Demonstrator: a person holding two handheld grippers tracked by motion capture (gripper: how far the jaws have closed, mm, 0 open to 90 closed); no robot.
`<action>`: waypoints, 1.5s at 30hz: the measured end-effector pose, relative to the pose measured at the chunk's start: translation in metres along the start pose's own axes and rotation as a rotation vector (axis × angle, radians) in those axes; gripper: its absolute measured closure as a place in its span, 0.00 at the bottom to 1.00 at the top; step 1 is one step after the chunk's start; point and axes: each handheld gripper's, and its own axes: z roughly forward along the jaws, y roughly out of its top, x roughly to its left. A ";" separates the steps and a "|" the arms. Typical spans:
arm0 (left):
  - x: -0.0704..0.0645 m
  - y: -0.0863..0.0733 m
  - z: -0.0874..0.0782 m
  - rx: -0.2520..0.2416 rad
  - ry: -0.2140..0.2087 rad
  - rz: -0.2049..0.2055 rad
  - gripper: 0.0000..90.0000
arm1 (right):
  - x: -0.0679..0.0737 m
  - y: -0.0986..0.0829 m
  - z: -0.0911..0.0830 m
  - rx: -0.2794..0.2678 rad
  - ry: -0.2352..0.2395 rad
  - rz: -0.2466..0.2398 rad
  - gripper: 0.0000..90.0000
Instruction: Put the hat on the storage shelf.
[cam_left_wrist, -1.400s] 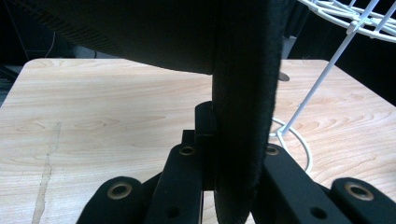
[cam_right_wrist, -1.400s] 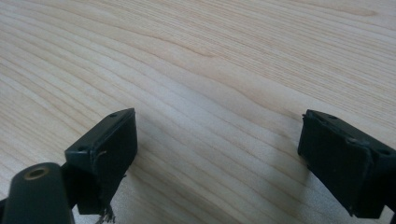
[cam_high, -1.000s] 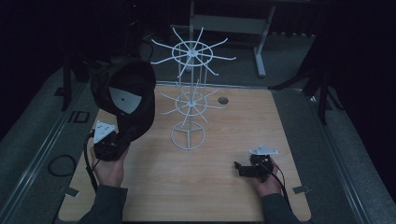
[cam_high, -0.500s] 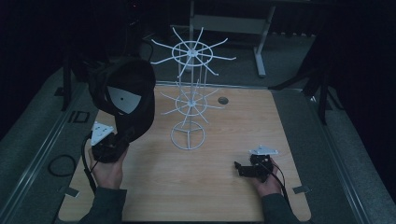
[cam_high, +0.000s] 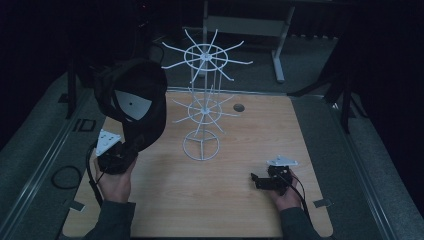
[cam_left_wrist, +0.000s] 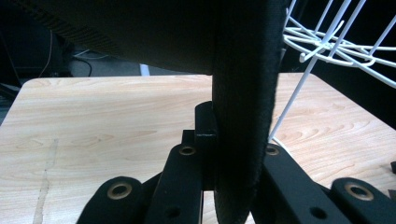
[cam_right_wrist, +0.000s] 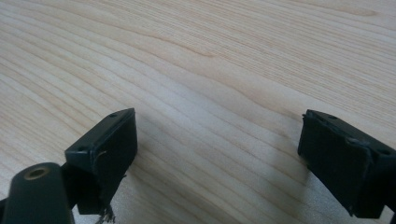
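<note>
A black cap (cam_high: 135, 100) with a pale grey patch inside is held up at the table's left. My left gripper (cam_high: 124, 151) is shut on its lower edge. In the left gripper view, the cap's black fabric edge (cam_left_wrist: 243, 116) stands clamped in my left gripper (cam_left_wrist: 233, 158). A white wire hook rack (cam_high: 202, 107) stands mid-table, right of the cap, and its arms (cam_left_wrist: 336, 42) show close by on the right. Near the front right, my right gripper (cam_high: 257, 181) rests low over the wooden table (cam_high: 235, 215). My right gripper (cam_right_wrist: 215, 154) is open over bare wood.
A round cable hole (cam_high: 239, 107) sits in the tabletop behind the rack. Beyond the far edge stands a grey metal frame (cam_high: 277, 35). A cable loop (cam_high: 65, 176) lies on the grey floor to the left.
My left gripper has dropped very slightly toward the near side with the cap still in it. The right gripper has stayed put.
</note>
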 end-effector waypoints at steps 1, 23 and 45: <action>0.000 0.001 0.000 -0.001 -0.002 0.001 0.96 | 0.000 0.000 0.000 0.000 0.000 0.000 0.13; -0.006 0.008 -0.004 -0.028 -0.023 -0.003 0.96 | 0.000 0.000 0.000 0.000 0.000 -0.001 0.13; -0.012 0.017 -0.001 -0.046 -0.041 -0.001 0.96 | 0.000 0.000 0.000 0.000 0.000 0.000 0.13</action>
